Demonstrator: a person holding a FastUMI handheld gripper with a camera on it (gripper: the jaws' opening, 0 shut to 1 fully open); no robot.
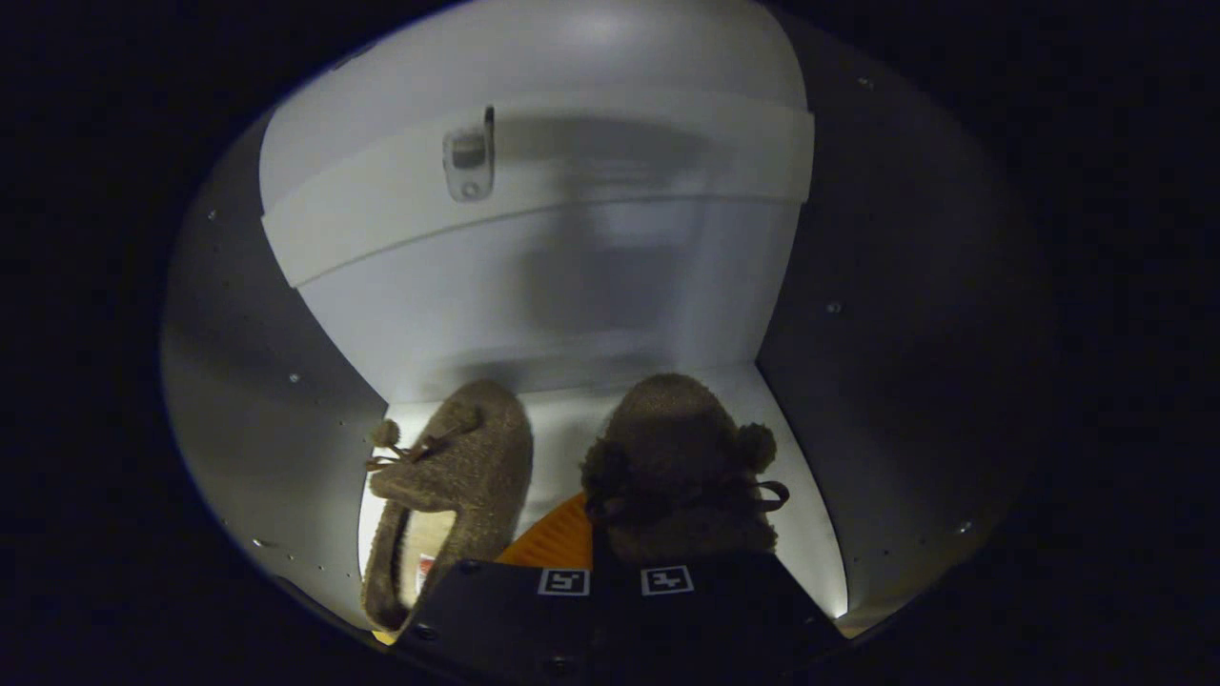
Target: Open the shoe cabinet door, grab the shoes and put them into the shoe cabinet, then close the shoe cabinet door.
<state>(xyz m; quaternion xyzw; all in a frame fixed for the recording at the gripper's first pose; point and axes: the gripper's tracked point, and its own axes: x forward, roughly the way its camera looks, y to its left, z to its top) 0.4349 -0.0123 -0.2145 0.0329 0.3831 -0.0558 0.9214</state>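
Observation:
I am looking into the white shoe cabinet [572, 286], lit from the front. Two brown fuzzy slippers with pom-pom laces are on its floor. The left slipper [457, 476] lies flat beside the left wall, toe toward the back, its pale lining showing. The right slipper [677, 457] is directly ahead of my gripper [596, 529], toe toward the back panel. The fingers stand close together on its near left edge; one finger [553, 543] shows beside it and the other is hidden by the slipper's fur.
A white cross rail [620, 181] spans the back panel, with a small metal fitting [469, 162] on it. Grey side walls [267, 381] with small screw holes close in on both sides. A strip of bare shelf floor [558, 448] lies between the slippers.

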